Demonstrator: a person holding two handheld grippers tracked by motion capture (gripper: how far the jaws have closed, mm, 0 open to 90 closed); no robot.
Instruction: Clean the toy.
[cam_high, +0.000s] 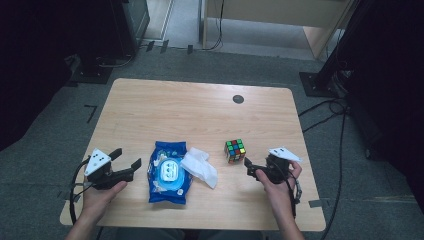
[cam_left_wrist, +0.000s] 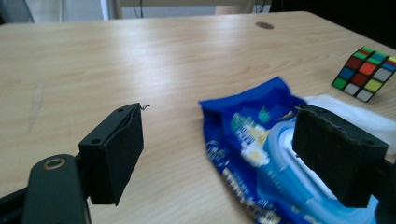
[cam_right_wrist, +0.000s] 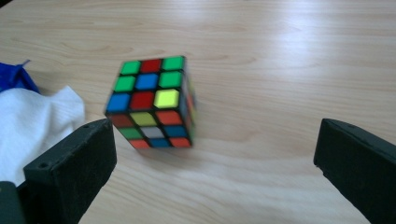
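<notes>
**Cube and wipes between two empty grippers**

Pale wood table (cam_high: 200, 107) on a grey floor, dark stands at its edges, and all the work sits toward your side of it. Your right gripper (cam_high: 254, 169) hangs with its jaws spread wide and nothing between them; in the right gripper view the puzzle cube (cam_right_wrist: 152, 102) stands on the wood just beyond its left jaw, at about 10 o'clock from the tips, untouched. That open stance suits a reach for the cube or a fresh letting-go of it (I can't tell which).

Your left gripper (cam_high: 127, 163) is also wide and empty, pointed toward 3 o'clock at the blue wipes pack (cam_high: 169, 172), which lies flat just beside it. As for contents, the pack looks full and its lid seems closed, though one white wipe (cam_high: 200, 167) lies loose at the pack's 2 o'clock, between pack and cube, touching the pack's edge and clear of the cube.
</notes>
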